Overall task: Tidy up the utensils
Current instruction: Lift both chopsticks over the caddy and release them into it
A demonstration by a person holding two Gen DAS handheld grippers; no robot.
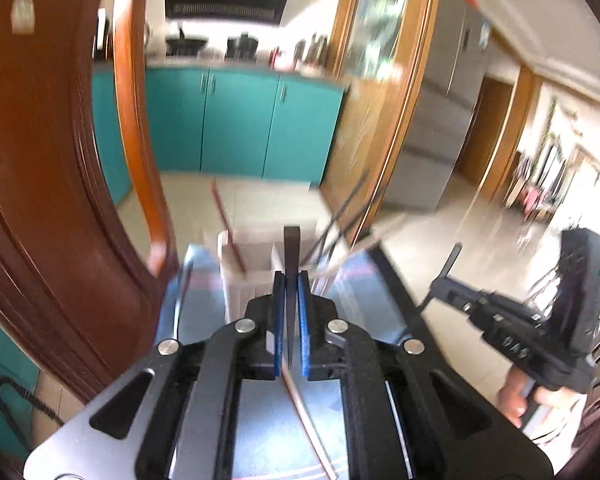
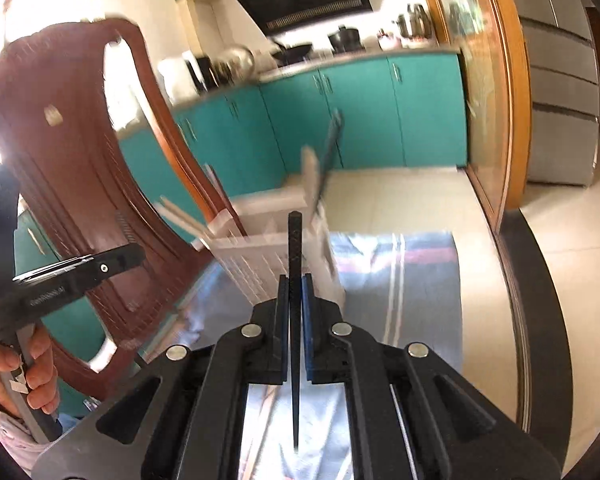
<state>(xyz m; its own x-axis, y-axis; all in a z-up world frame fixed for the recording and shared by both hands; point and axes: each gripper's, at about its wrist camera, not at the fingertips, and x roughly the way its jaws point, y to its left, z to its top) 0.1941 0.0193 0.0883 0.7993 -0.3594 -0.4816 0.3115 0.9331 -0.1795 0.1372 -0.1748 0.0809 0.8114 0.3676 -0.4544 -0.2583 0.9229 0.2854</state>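
Observation:
My left gripper [image 1: 291,280] is shut on a dark chopstick [image 1: 291,248] that stands up between the blue pads, raised above the table. Just beyond it stands a white utensil holder [image 1: 252,276] holding a reddish chopstick [image 1: 224,216], black chopsticks [image 1: 340,216] and a pale one [image 1: 364,246]. My right gripper [image 2: 295,280] is shut on a black chopstick [image 2: 295,240], in front of the same holder [image 2: 268,260]. Each view shows the other gripper off to the side: the right gripper [image 1: 440,284] and the left gripper [image 2: 132,258].
A blue striped cloth [image 2: 400,280] covers part of the shiny table, whose dark edge [image 2: 540,300] curves along the right. A brown chopstick [image 1: 304,412] lies on the cloth under the left gripper. A brown wooden chair [image 1: 60,200] stands close on the left.

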